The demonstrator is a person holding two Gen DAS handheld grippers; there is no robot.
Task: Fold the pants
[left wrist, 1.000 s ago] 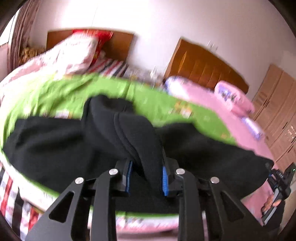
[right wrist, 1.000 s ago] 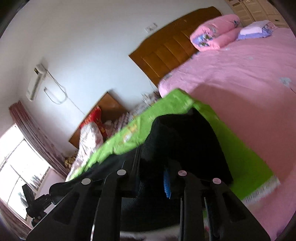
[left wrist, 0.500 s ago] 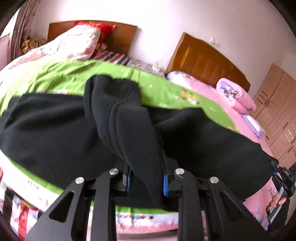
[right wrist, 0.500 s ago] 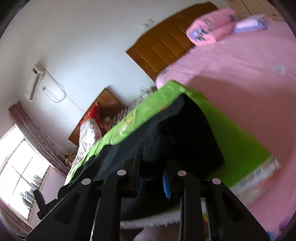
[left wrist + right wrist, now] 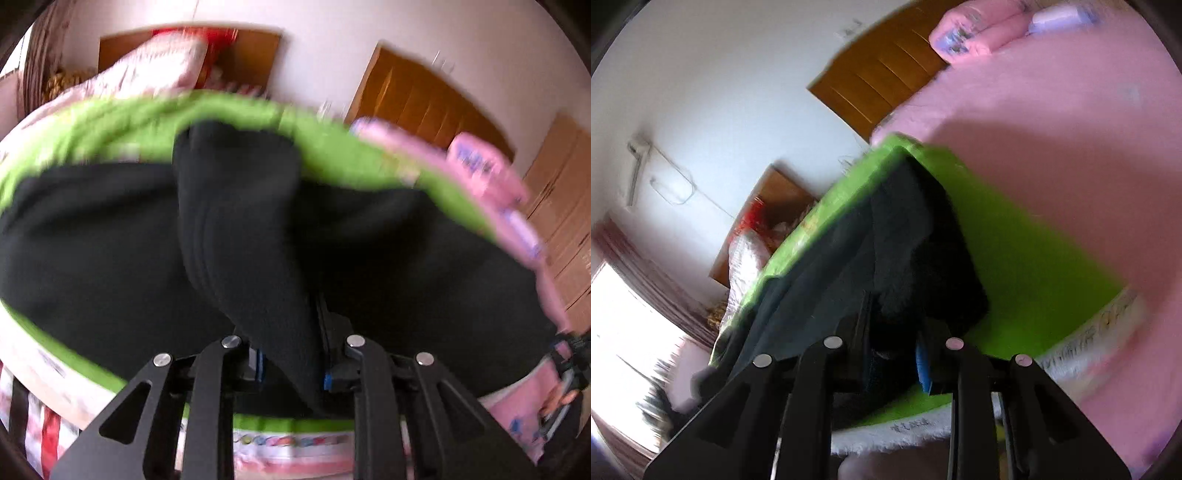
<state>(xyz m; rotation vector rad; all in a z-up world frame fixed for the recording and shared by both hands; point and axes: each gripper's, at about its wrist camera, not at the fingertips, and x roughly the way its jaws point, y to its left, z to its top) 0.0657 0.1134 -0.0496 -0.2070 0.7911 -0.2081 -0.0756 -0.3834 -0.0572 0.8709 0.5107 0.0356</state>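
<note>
Pinching black pants (image 5: 110, 240) | left gripper (image 5: 291, 369) angled down | right gripper (image 5: 897, 354) clamped on pants, tilted

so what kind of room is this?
A bedroom, most likely: two wooden headboards against the wall, a pink bed with pillows, and wardrobe doors at the side.

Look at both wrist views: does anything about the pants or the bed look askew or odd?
Nothing damaged or spilled. The black pants lie across the green blanket, bunched into a ridge where the left gripper and right gripper pinch them.
</note>
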